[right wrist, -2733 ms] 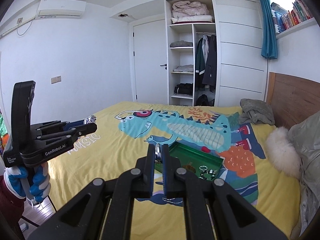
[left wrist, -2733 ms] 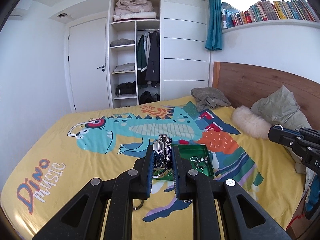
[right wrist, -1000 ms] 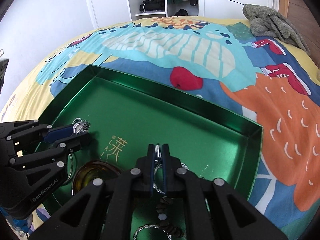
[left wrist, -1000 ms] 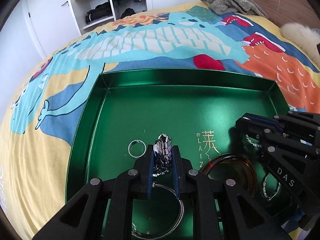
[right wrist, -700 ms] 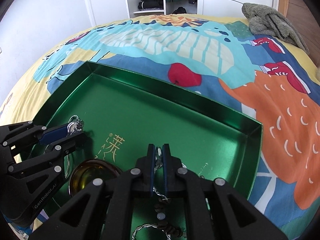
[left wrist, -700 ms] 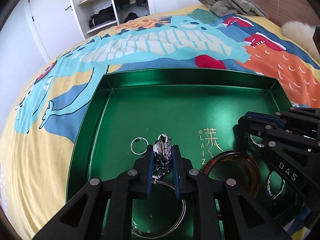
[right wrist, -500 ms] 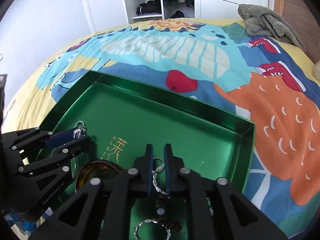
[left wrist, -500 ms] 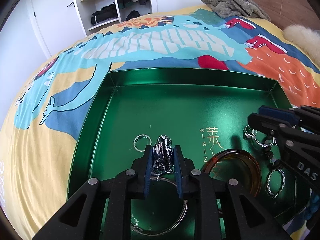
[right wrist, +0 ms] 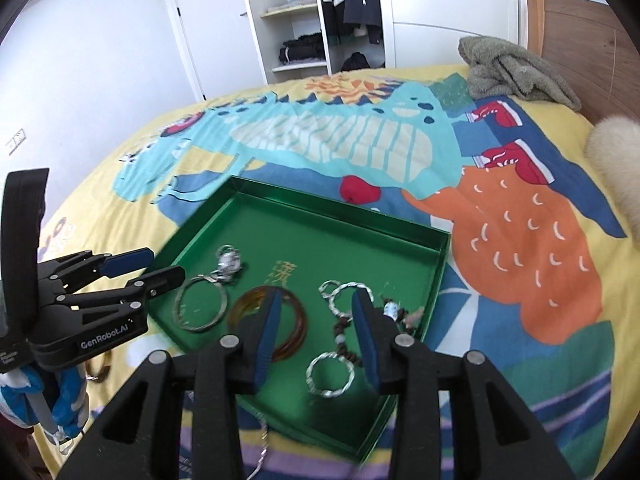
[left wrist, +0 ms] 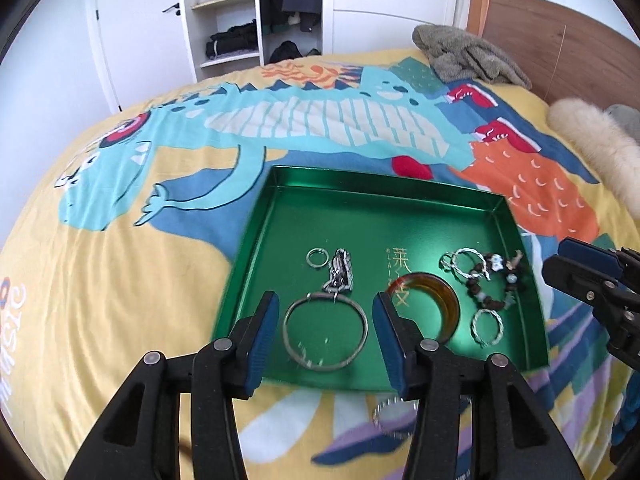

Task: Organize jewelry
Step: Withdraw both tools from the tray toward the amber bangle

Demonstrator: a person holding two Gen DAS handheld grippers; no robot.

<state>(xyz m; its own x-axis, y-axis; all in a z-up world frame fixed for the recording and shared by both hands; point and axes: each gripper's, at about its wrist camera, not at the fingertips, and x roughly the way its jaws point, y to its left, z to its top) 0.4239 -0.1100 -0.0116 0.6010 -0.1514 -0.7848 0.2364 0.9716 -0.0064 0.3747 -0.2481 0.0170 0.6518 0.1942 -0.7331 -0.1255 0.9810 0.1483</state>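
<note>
Two grippers hanging open over green tray [left wrist: 256, 236], holding nothing
Watch [left wrist: 340, 270] and beaded bracelet [right wrist: 384, 312] lying inside; placing step looking finished, next calling for the loose chain [right wrist: 262, 446] outside

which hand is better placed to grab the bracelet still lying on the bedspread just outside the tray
Left, probably. The left tool is open and empty, and the silver bracelet lies on the bedspread right under its right finger, just short of the green tray. The right tool, also open, hangs over the tray's far side.
</note>
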